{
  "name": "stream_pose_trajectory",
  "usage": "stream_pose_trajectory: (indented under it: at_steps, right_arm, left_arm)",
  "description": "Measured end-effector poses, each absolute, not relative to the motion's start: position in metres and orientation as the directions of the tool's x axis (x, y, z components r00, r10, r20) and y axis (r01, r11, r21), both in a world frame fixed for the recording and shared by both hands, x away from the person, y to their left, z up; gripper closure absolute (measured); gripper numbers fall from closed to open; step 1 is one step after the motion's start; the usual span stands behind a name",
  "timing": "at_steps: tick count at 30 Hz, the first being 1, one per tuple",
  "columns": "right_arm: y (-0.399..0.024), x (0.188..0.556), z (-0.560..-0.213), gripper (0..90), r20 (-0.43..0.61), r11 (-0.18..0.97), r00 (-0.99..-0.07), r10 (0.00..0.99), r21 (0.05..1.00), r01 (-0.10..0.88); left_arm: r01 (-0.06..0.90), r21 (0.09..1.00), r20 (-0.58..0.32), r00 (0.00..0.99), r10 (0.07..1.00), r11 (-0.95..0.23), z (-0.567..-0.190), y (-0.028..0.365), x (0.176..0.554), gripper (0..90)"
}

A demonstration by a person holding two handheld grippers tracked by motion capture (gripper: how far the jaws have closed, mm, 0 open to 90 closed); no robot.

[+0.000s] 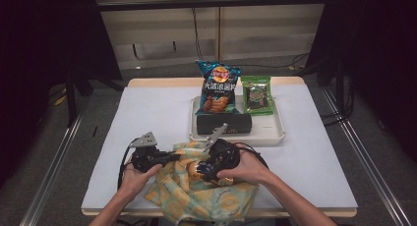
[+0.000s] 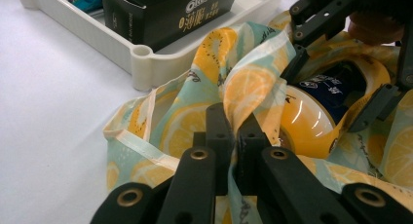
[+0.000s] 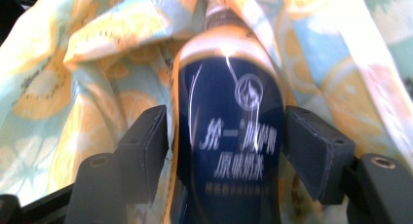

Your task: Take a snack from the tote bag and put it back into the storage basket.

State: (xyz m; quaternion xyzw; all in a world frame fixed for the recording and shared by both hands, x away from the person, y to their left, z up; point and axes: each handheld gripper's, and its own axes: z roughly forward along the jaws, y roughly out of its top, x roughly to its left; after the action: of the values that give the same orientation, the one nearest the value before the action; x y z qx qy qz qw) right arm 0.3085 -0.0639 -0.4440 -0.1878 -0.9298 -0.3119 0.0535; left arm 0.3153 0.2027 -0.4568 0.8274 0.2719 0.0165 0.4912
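A fruit-printed cloth bag [image 1: 201,191] was seen nearest the camera in the high view, lying crumpled at the near edge of the table [image 1: 314,167], between the person's two hands. It was made of pale green fabric printed with orange slices and kiwi halves, with a cream hem strip along its edge.

The left gripper [image 2: 237,136] was clamped on a fold of this bag; in the left gripper view its two black jaws were pressed together with the fabric pinched between them.

Inside the mouth of the bag a bottle [image 3: 229,136] was found. It was an orange-yellow drink bottle with a dark blue label bearing white characters, and it was lying on its side among the folds. The right gripper [image 3: 226,146] was placed around the bottle with its jaws apart: in the right gripper view a narrow gap was visible between the right pad and the label, while on the left pad contact could not be told because of blur.

Behind the bag, one white tray [image 1: 280,132] was set on the table. In it one black Oreo box [image 1: 223,123], one blue chips bag [image 1: 216,86] and one green snack packet [image 1: 257,94] were counted. One bottle and one cloth bag were counted in all.
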Motion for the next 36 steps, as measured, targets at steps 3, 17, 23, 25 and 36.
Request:
stream_pose_trajectory:
  at_steps: [3,17,23,25,36]
  right_arm:
    - [-0.056,0.312,-0.447,31.5,0.228,0.754,-0.919,0.322,0.525,0.394]
    - [-0.042,0.308,-0.454,33.2,0.181,0.811,-0.941,0.287,0.477,0.339]
    - [-0.047,0.298,-0.446,35.0,0.159,0.809,-0.948,0.274,0.495,0.317]
    - [-0.051,0.297,-0.442,35.2,0.153,0.793,-0.947,0.281,0.519,0.319]
    - [-0.083,0.295,-0.413,37.0,0.167,0.633,-0.932,0.322,0.694,0.343]
  left_arm:
    - [0.431,0.824,-0.24,0.853,0.463,-0.368,-0.457,0.203,0.316,87.2]
    - [0.433,0.828,-0.242,0.849,0.469,-0.357,-0.455,0.206,0.316,87.2]
    - [0.434,0.836,-0.254,0.849,0.464,-0.337,-0.453,0.209,0.315,87.3]
    - [0.434,0.839,-0.257,0.849,0.462,-0.33,-0.452,0.209,0.314,87.3]
    - [0.433,0.846,-0.267,0.85,0.454,-0.312,-0.45,0.209,0.311,87.3]
